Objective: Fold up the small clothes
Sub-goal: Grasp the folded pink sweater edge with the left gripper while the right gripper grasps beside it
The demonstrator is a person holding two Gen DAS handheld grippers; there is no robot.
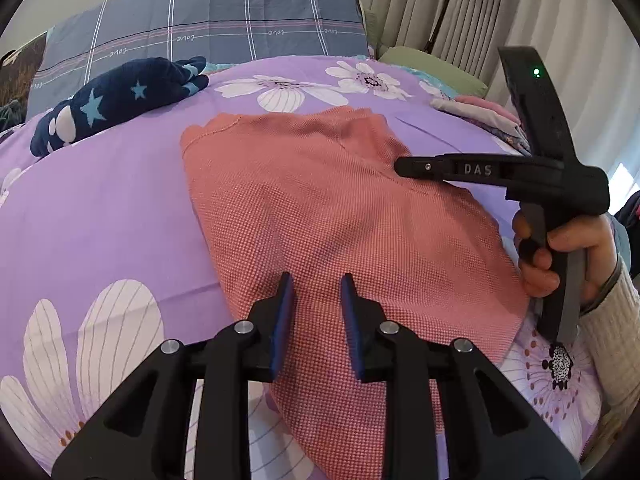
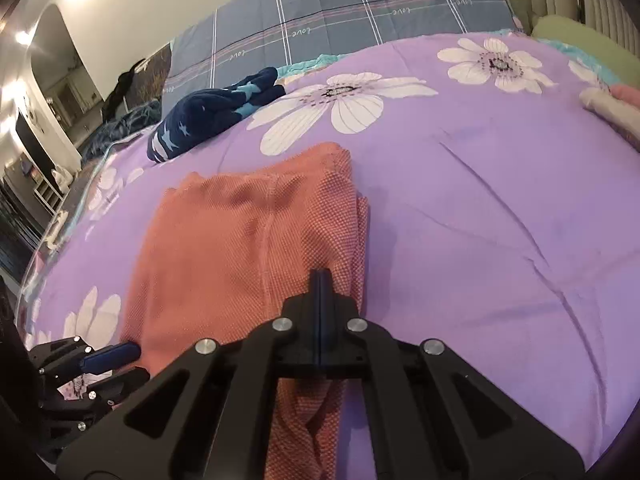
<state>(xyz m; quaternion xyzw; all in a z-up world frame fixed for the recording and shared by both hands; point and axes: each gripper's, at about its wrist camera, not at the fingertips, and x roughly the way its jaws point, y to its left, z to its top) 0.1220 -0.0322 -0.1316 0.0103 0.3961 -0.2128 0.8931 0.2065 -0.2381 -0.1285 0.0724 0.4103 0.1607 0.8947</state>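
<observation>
The left gripper [image 1: 314, 284] hangs over the near part of the salmon knit garment [image 1: 320, 208] with its blue pads parted and nothing between them. The right gripper [image 2: 321, 276] has its pads pressed together above the garment's folded right edge; whether cloth is caught between them cannot be made out. The garment lies flat on a purple flowered bedspread [image 2: 500, 200]. Farther back rest a navy star-print garment [image 1: 116, 100], a grey plaid pillow [image 1: 208, 20] and pale curtains [image 1: 500, 8].

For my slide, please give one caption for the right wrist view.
Right gripper, fingers shut, over the folded pink garment on a purple floral bedspread.
</observation>
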